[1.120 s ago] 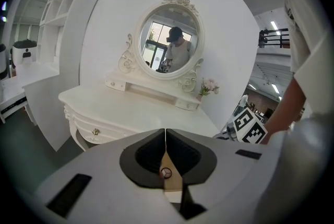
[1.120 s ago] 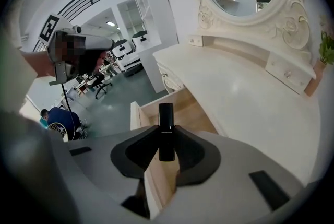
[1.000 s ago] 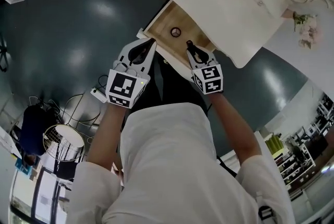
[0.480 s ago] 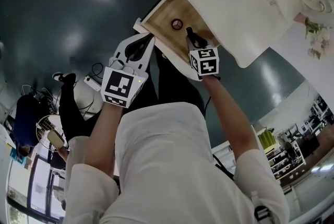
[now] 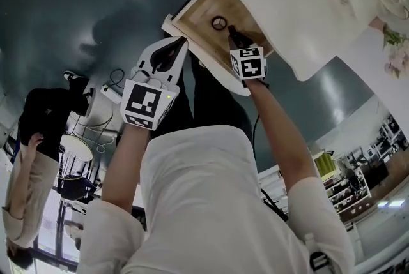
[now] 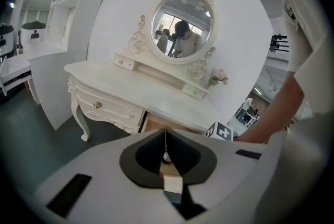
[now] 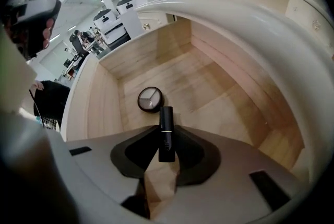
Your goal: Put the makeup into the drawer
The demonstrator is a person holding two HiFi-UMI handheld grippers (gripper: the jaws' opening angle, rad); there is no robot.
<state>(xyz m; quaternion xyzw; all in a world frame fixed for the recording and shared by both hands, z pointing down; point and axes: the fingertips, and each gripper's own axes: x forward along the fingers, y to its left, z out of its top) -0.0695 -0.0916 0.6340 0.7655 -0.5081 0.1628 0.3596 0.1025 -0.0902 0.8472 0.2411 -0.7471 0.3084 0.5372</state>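
One lipstick, a slim glossy black tube, is pinched at its lower half between the partly closed jaws of the right gripper, and it hangs over the open drawer. Its long axis runs straight along the jaws, nose toward the pale wood-grain floor. The round compact (grey pans, dark rim) lies flat just beyond its tip, apart from it. Bare boards spread to the right, so that looks the safer landing. The left gripper waits outside the drawer front, jaws pressed together on nothing; the right hand is clearly nearer. That tube is smooth and round, so it's likely to roll once freed.
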